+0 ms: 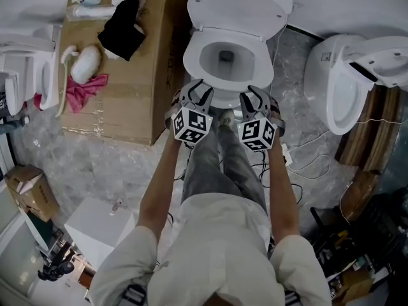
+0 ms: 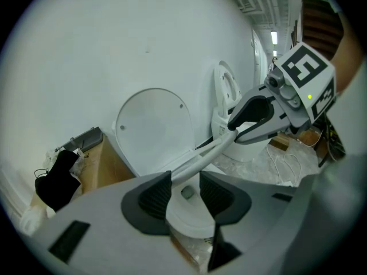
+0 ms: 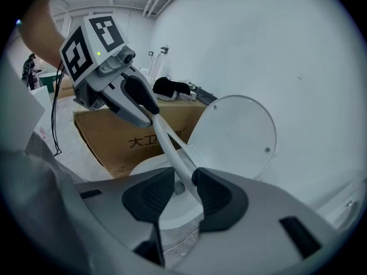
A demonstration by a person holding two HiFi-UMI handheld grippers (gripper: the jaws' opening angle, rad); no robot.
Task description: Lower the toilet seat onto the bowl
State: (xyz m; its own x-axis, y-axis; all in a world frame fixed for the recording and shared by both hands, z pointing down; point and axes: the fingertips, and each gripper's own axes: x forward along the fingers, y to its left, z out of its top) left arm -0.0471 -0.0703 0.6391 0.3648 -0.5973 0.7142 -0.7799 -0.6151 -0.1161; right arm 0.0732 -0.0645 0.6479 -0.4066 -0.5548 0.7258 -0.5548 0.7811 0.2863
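Note:
A white toilet stands with its lid (image 1: 239, 5) upright against the wall. The white seat ring (image 1: 191, 62) lies low and about level over the bowl; whether it rests on the rim I cannot tell. My left gripper (image 1: 196, 89) and right gripper (image 1: 255, 94) are at the seat's front edge, side by side. In the left gripper view the thin seat edge (image 2: 200, 159) runs between the left gripper's (image 2: 185, 191) jaws and across to the right gripper (image 2: 252, 116). In the right gripper view the seat edge (image 3: 172, 148) passes between the right gripper's (image 3: 182, 191) jaws. Both stand open, with slack beside the edge.
A big cardboard box (image 1: 137, 75) stands left of the toilet, with a black cloth (image 1: 124, 27) and a pink cloth (image 1: 83, 91) on it. Another white toilet (image 1: 347, 81) is at the right and a third (image 1: 25, 75) at the left. Cables (image 1: 306, 164) lie on the floor.

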